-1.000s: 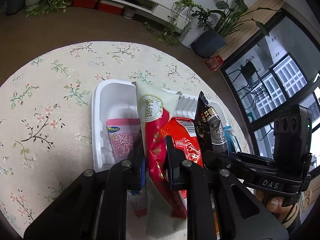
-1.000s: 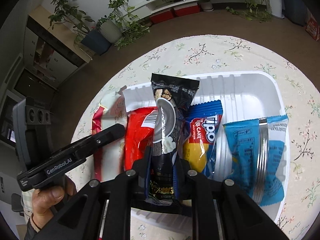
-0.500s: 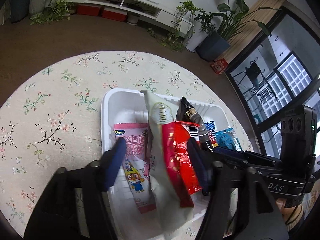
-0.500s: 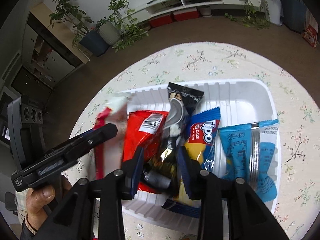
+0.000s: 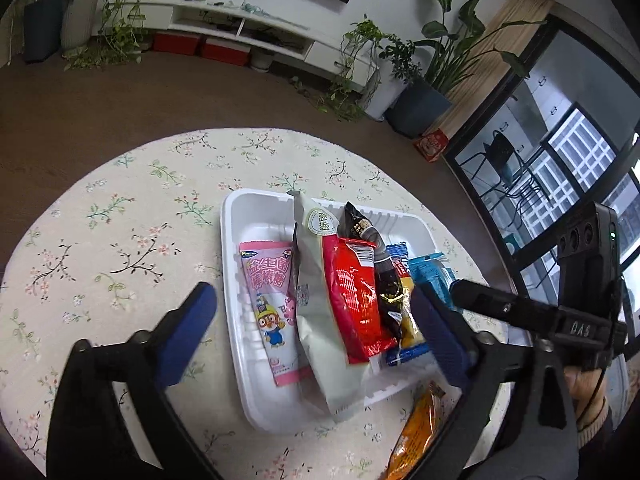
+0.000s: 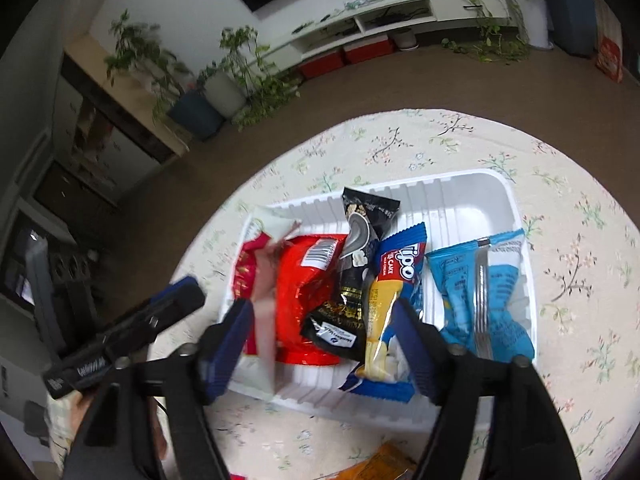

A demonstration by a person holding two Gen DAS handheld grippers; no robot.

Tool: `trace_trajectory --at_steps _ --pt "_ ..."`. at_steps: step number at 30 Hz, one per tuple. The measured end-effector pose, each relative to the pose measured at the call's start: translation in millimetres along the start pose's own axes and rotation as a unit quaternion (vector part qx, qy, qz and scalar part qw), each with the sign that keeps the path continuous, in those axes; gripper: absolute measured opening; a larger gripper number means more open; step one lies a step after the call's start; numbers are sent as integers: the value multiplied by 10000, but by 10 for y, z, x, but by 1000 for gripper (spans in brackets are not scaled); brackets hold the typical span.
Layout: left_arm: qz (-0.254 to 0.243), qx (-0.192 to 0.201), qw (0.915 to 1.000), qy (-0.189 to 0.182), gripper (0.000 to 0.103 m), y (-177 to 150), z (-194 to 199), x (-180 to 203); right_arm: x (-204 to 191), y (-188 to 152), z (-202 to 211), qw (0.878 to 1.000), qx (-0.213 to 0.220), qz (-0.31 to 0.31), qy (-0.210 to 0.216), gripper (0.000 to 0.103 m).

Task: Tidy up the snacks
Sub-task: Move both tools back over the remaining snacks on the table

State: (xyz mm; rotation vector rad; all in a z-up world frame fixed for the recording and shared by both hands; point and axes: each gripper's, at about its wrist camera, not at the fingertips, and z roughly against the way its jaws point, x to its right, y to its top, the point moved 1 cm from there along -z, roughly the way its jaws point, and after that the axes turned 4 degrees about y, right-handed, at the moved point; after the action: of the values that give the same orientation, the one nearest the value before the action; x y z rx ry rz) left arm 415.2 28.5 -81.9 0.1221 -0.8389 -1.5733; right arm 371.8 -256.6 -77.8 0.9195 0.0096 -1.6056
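Left claw (image 5: 316, 320) is seen spread wide, nothing gripped, held above the white tray (image 5: 236, 216). Right claw (image 6: 324, 344) is likewise released, jaws apart over the tray's near edge.

The tray is set on the round floral worktop (image 5: 120, 220). Packets are lined up side by side in it: pink packet (image 5: 270, 300), white-and-red packet (image 5: 316, 280), red packet (image 5: 356, 296), black packet (image 6: 356, 264), Tipo packet (image 6: 396, 280), blue packet (image 6: 480, 292). An orange packet (image 5: 416, 432) is noted outside the tray, on the worktop by its near edge.
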Motion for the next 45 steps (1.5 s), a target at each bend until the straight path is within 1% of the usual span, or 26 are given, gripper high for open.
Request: trace_trajectory --at_steps 3,6,9,10,12,15,17,19,21,22,24,26,28,32,34,35,36,38,40,42,45 --pt "-174 258 9995 25 102 -104 215 -3 58 -98 153 9996 92 -163 188 82" --pt "-309 373 9988 63 102 -201 451 -14 135 -247 360 9988 206 -280 350 82" --pt "-359 637 9973 45 102 -394 746 -32 253 -492 633 9964 399 -446 605 82" --pt "-372 741 9965 65 102 -516 866 -43 308 -637 751 9951 496 -532 665 82" --pt "-364 770 9963 117 102 -695 1015 -51 381 -868 908 9934 585 -656 740 82" --pt "-199 673 9973 207 102 -1087 1202 -121 541 -1363 1156 9882 767 -1000 870 83" --pt "10 459 9983 361 102 -1374 1305 -177 602 -1658 1274 9863 824 -1111 894 83" --pt "328 286 9985 336 102 -1674 1379 -243 641 -1951 1373 9830 944 -1308 882 85" --pt "608 84 9975 359 102 -1959 1411 -246 659 -2171 1415 9823 915 -1405 833 85" --pt "654 22 9972 355 102 -2091 1434 -213 656 -2284 1431 9825 906 -1428 785 85" --pt "550 -56 9977 402 102 -2330 1480 -92 630 -2478 1434 9838 839 -1424 700 85" --pt "365 -151 9983 417 102 -2508 1497 64 609 -2642 1418 9856 727 -1407 596 85" --pt "195 -252 9986 423 102 -2687 1499 230 552 -2762 1424 9864 689 -1378 577 85" --pt "-59 -390 9979 520 102 -2799 1443 458 470 -2878 1411 9869 641 -1325 661 85" --pt "-105 -426 9975 562 102 -2851 1435 534 418 -2927 1398 9874 594 -1271 727 85" --pt "-98 -441 9974 567 102 -2826 1415 537 381 -2947 1374 9891 563 -1173 692 85" --pt "-108 -450 9973 569 102 -2843 1421 557 341 -2962 1367 9913 522 -1032 622 85" --pt "-128 -464 9971 596 102 -2831 1405 586 220 -2963 1334 9973 403 -556 260 84" --pt "-195 -467 9971 572 101 -2831 1414 679 146 -2958 1330 9989 390 -273 -53 82" --pt "-327 -491 9964 613 101 -2784 1385 789 134 -2946 1337 9989 408 -223 -92 82" --pt "-526 -584 9954 542 101 -2742 1276 1020 119 -2924 1346 9988 431 -153 -175 80"
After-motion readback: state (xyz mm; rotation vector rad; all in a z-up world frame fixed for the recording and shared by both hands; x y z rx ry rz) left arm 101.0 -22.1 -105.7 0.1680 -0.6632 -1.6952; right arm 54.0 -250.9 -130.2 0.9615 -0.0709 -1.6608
